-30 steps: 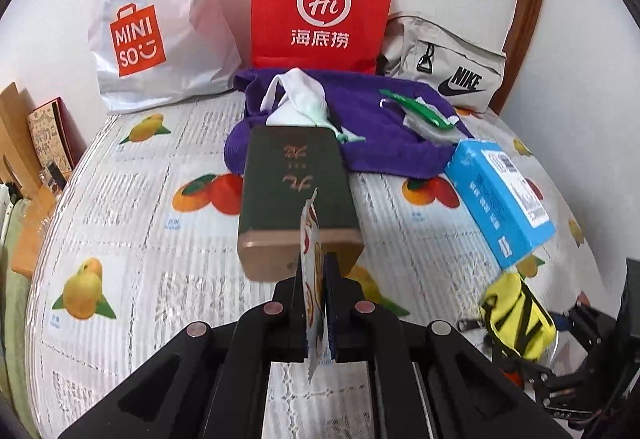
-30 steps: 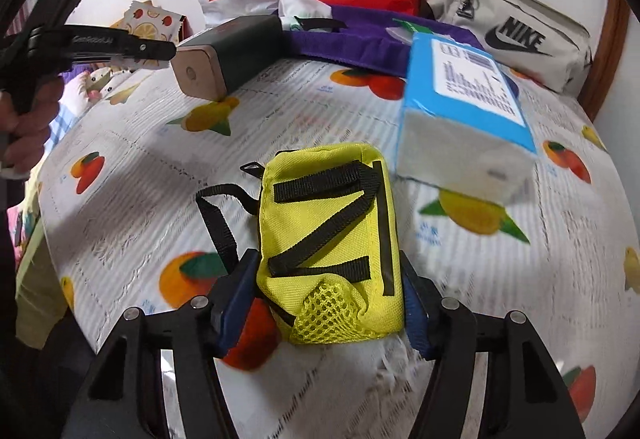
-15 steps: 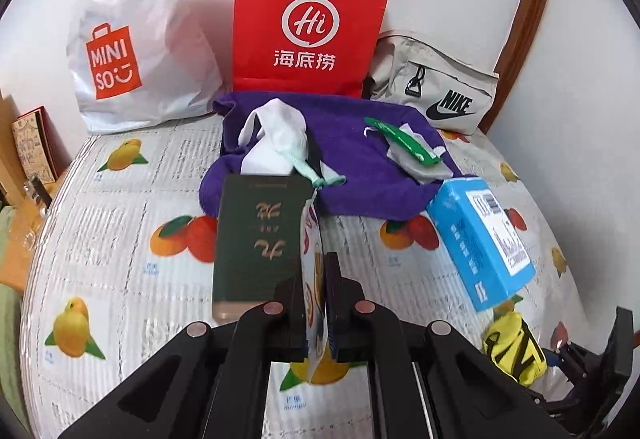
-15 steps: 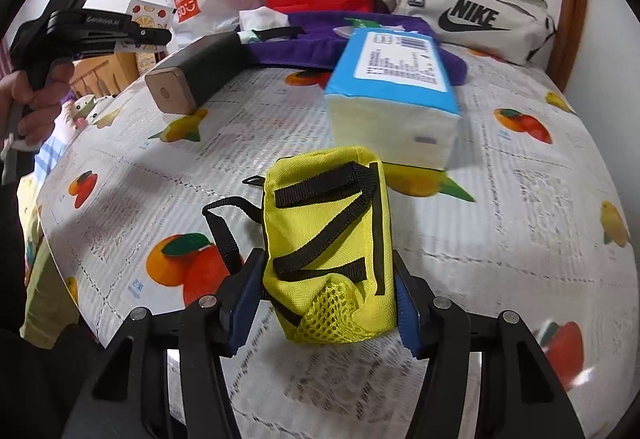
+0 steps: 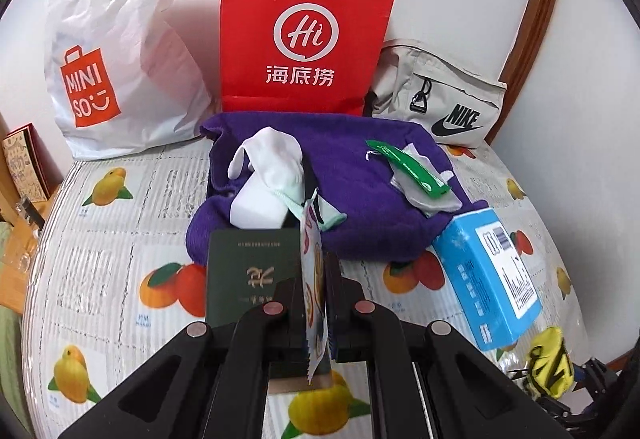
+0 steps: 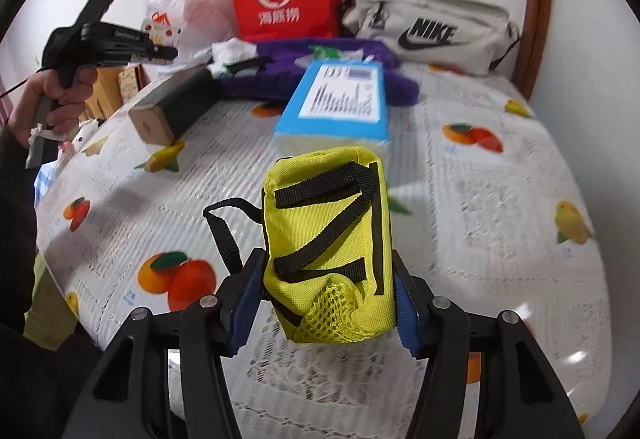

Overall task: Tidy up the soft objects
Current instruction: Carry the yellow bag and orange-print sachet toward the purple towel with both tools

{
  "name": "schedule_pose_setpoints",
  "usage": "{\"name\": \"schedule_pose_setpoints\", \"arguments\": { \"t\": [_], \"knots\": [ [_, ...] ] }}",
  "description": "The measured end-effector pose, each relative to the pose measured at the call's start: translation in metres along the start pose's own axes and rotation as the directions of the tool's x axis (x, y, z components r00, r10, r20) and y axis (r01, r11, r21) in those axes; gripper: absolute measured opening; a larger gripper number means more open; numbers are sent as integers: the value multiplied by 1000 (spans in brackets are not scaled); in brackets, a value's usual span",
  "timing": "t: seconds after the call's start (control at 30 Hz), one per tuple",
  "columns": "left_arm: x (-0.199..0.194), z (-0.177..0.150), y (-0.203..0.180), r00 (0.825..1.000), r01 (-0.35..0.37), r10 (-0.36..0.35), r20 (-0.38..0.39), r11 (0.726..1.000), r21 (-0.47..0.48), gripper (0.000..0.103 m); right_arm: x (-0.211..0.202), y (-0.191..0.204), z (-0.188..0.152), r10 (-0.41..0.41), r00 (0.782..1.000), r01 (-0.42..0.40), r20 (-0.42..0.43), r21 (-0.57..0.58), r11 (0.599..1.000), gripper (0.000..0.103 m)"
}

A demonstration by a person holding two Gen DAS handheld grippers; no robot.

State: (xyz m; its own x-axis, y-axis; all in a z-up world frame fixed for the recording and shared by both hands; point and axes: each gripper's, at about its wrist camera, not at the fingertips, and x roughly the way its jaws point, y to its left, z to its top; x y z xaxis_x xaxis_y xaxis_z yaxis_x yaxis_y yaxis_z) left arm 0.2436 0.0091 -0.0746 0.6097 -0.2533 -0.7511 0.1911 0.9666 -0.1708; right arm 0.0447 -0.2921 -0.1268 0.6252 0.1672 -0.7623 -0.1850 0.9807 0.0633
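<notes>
My left gripper [image 5: 315,275] is shut on a thin fruit-print packet [image 5: 314,279], held edge-on above the table; it also shows from the side in the right wrist view [image 6: 160,53]. My right gripper [image 6: 324,279] is shut on a yellow pouch with black straps [image 6: 332,239], lifted off the table; the pouch shows small in the left wrist view [image 5: 550,361]. A purple towel [image 5: 352,175] lies at the back with a white cloth [image 5: 272,163] and a green-and-grey packet [image 5: 416,175] on it.
A dark green box [image 5: 248,275] and a blue tissue pack [image 5: 488,275] lie on the fruit-print tablecloth [image 5: 104,279]. A red paper bag [image 5: 304,35], a white Miniso bag [image 5: 116,51] and a grey Nike bag [image 5: 440,95] stand against the back wall.
My left gripper has pulled back and risen with the packet, so the green box looks smaller and lower. My right gripper has lifted the yellow pouch higher and turned right.
</notes>
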Motion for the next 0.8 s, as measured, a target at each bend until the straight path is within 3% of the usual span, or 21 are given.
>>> {"name": "schedule_pose_setpoints", "arguments": {
  "t": [0.3,0.8],
  "knots": [
    [17,18,5,1000,-14,14,-12,1000,1,7,-22,-8,23,-27,997,29,78,-18,999,58],
    [23,30,20,1000,-9,9,-18,1000,-25,7,-15,-14,63,-59,989,62,137,-18,998,58]
  ]
}}
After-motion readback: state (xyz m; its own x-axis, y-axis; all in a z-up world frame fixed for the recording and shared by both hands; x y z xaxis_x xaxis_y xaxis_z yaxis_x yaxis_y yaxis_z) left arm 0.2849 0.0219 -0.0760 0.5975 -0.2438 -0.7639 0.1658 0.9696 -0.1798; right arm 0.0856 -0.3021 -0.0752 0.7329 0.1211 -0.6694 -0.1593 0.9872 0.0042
